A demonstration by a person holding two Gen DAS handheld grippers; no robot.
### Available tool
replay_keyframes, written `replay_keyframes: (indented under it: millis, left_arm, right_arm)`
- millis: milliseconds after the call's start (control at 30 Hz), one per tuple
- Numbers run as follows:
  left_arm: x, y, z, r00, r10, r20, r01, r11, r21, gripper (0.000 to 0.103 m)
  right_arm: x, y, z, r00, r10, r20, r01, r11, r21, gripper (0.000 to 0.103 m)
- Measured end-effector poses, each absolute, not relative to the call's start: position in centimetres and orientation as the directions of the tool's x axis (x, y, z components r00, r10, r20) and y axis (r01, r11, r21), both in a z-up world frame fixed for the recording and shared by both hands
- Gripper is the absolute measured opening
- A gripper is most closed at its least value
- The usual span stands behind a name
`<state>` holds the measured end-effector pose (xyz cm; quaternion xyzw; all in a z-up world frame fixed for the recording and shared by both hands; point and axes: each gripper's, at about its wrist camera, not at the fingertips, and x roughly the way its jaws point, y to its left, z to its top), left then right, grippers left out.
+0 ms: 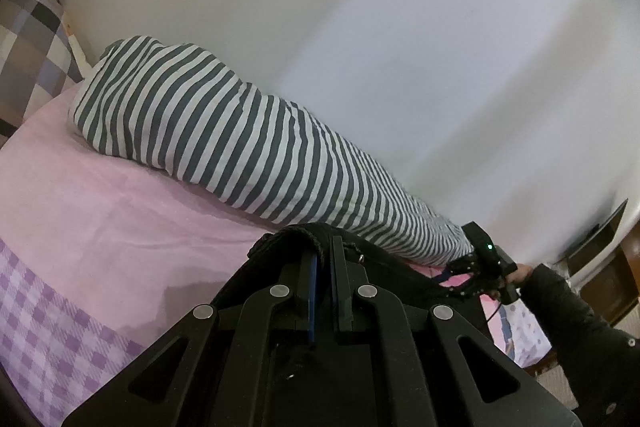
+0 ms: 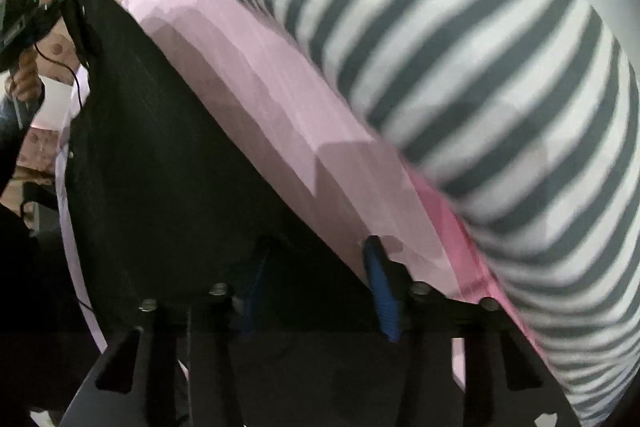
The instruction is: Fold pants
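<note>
The black pants lie on a pink sheet, stretched between my two grippers. My left gripper is shut on the pants' thick hem edge, its blue-padded fingers close together. In the right wrist view the pants spread as a wide black sheet from my right gripper up to the left gripper. The right gripper's jaws stand apart with the cloth's edge lying between the blue pads. The right gripper also shows in the left wrist view, held by a hand.
A long grey-and-white striped bolster lies along the white wall behind the pants. The pink sheet covers the bed, with a purple checked border in front. A checked pillow sits far left.
</note>
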<state>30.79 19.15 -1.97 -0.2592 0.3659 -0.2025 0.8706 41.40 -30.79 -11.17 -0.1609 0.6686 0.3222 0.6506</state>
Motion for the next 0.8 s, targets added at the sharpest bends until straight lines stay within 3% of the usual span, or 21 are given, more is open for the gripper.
replay_keyframes:
  millis: [67, 133, 200, 533, 800]
  left_arm:
    - [30.8, 19.1, -2.0, 0.651, -0.535, -0.539, 0.160, 0.791, -0.591, 0.005]
    - [31.0, 19.0, -2.1, 0.649, -0.526, -0.549, 0.155, 0.798, -0.582, 0.005]
    - [31.1, 19.0, -2.1, 0.653, -0.517, -0.554, 0.150, 0.804, -0.575, 0.005]
    - [29.2, 19.4, -1.6, 0.670, -0.499, -0.549, 0.161, 0.820, -0.549, 0.005]
    - [22.4, 20.5, 0.0, 0.643, -0.537, -0.546, 0.230, 0.816, -0.531, 0.006]
  right_arm:
    - [41.0, -31.2, -10.9, -0.065, 0.174, -0.983, -0.642, 0.747, 0.175, 0.031]
    - [40.1, -31.5, -10.3, -0.028, 0.160, -0.987, -0.643, 0.753, 0.141, 0.013]
    - [38.7, -30.6, -9.5, 0.046, 0.134, -0.990, -0.644, 0.761, 0.073, 0.010]
    - [27.2, -26.9, -2.2, 0.401, 0.005, -0.916, -0.484, 0.850, -0.208, 0.007]
    - [15.4, -27.2, -0.2, 0.492, -0.017, -0.870, -0.315, 0.929, -0.196, 0.007]
